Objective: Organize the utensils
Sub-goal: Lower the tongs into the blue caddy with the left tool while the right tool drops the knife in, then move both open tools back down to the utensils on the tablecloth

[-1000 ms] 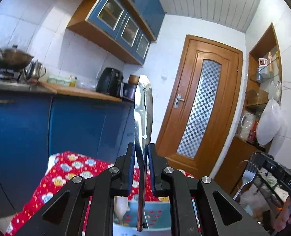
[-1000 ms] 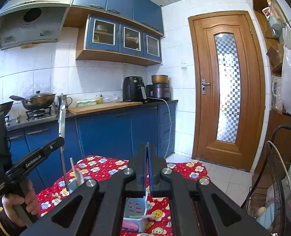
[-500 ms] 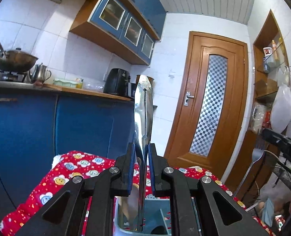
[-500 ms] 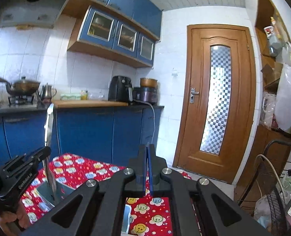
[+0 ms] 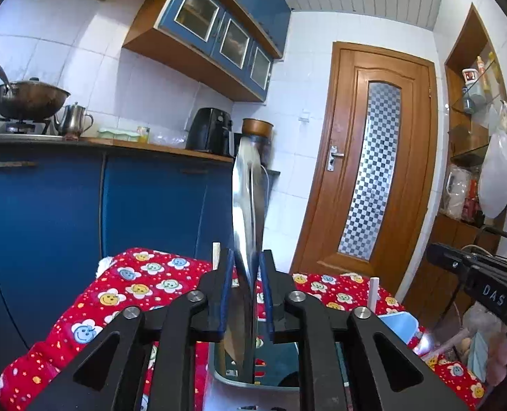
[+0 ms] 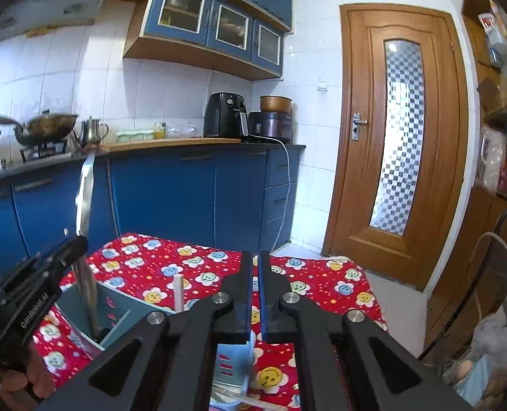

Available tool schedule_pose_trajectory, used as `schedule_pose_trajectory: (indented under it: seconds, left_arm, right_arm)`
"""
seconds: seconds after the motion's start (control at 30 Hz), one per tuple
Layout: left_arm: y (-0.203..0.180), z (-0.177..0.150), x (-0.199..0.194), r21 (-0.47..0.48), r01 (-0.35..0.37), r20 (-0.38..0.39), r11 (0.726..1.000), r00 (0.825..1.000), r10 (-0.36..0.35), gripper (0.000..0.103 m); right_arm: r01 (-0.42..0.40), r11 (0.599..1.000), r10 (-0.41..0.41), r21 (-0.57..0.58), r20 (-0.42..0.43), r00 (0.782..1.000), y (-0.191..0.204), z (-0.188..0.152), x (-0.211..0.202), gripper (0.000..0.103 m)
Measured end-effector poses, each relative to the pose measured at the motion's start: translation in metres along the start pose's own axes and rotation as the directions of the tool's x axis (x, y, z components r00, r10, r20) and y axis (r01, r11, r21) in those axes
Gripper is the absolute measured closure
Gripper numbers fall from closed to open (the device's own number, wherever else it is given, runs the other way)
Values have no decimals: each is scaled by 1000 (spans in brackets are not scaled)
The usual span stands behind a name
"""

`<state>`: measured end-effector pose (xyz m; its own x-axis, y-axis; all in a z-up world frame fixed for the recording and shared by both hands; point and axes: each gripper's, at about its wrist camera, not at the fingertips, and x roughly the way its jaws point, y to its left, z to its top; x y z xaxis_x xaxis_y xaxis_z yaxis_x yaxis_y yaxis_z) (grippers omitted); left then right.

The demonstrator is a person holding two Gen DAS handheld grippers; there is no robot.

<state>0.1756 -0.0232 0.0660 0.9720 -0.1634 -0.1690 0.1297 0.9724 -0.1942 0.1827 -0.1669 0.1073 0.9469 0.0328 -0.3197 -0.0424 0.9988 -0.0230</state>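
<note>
My left gripper (image 5: 246, 263) is shut on a steel knife (image 5: 248, 198), blade up. The knife's lower end reaches down into a grey-blue utensil holder (image 5: 219, 373) right below the fingers. In the right wrist view the left gripper (image 6: 65, 250) shows at the left, with the knife (image 6: 84, 198) standing in the holder (image 6: 116, 322). My right gripper (image 6: 255, 267) is shut with a thin gap and nothing visible between the fingers. A light blue slotted holder (image 6: 232, 363) lies below it. A white stick (image 6: 178, 291) stands in the holder.
The table wears a red smiley-flower cloth (image 6: 191, 263). Blue kitchen cabinets (image 6: 191, 198) and a counter with an air fryer (image 6: 226, 120) stand behind. A wooden door (image 6: 400, 144) is at the right. A wire rack (image 6: 493, 308) stands at the far right.
My left gripper has lowered the knife, whose lower end now sits inside the utensil holder. My right gripper has tilted down toward the table, and it no longer shows the fork.
</note>
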Motion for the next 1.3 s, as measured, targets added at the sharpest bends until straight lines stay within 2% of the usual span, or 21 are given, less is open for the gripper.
schedule_pose_trajectory:
  seconds: [0.13,0.43,0.7,0.87,1.1,1.3]
  left_arm:
    - [0,3,-4,-9,6,-11,1000,1000,-6,75]
    - [-11,16,-24,11,21,-64,1000,998,-20,73]
    - [-14,19,-52,27,33,-129,999,991,-29,73]
    - [-12,20,-72,20,54,-194,998,980,-49,73]
    - [-14,14,-101,61,54,-262,997,964,-36,73]
    - [-10,0,-115,45,59,-362,997,931,-39,73]
  right_arm:
    - [-9,1000,9,11,20,1000,-2,2,-10,84]
    - [-61,995,59,75,27,998,-5,4,-33,82]
    - [-89,990,90,108,-2,996,-1,-3,-66,77]
    - [-119,983,126,139,-43,991,-1,-11,-81,76]
    - [-134,974,153,182,-96,983,-2,-37,-98,73]
    - [-141,969,173,204,-149,974,-1,-60,-109,72]
